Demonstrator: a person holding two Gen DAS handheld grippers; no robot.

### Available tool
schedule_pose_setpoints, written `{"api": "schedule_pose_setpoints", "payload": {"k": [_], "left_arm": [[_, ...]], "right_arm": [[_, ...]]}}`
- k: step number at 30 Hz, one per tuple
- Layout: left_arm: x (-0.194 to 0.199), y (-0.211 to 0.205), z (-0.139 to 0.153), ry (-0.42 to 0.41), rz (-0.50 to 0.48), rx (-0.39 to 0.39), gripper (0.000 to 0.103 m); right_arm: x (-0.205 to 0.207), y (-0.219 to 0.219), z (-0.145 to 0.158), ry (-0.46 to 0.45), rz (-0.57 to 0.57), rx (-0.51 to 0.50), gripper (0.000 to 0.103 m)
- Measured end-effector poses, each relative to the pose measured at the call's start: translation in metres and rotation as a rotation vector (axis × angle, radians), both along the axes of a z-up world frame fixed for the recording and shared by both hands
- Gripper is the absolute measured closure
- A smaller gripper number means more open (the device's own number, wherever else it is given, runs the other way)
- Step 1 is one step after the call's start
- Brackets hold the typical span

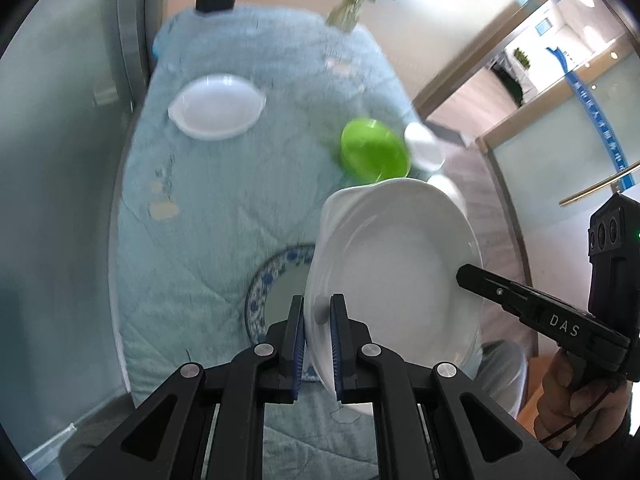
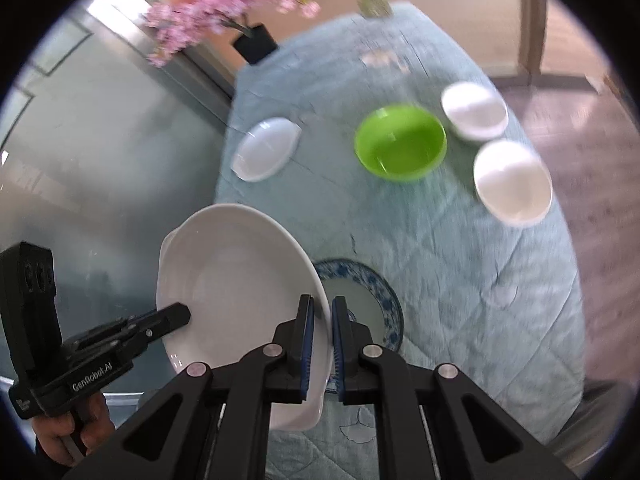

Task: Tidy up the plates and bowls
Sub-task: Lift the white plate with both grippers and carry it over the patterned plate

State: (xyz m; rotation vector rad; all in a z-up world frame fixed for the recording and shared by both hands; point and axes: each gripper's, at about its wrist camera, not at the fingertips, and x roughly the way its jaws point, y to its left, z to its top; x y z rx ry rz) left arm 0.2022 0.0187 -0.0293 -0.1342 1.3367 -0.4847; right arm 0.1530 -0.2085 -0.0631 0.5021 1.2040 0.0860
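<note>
Both the left gripper (image 1: 318,344) and right gripper (image 2: 320,344) have their fingers clamped on opposite rims of a white oval plate (image 1: 396,264). It hangs tilted above the blue-patterned plate (image 2: 372,300) on the quilted counter (image 1: 224,208), with the green bowl (image 2: 400,142) well beyond

Dish count: three plates and three bowls showing, plus two flower pots at the back.

Sitting out: two white oval plates (image 2: 240,300) (image 2: 267,149), one blue-rimmed plate (image 2: 376,284) lying just ahead of the fingers, one green bowl (image 2: 400,142), two white bowls (image 2: 475,110) (image 2: 513,182) sitting further ahead, rightward.
</note>
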Motion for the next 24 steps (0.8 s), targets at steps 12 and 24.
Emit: {"api": "schedule_pose_setpoints", "payload": {"k": [12, 24], "left_arm": [[0.009, 0.001, -0.122, 0.167, -0.011, 0.046, 0.095], [0.031, -0.002, -0.174, 0.196, 0.001, 0.079, 0.095]], "right_arm": [[0.001, 0.012, -0.104, 0.192, -0.020, -0.041, 0.094], [0.021, 0.021, -0.147, 0.245, 0.004, -0.097, 0.094]]}}
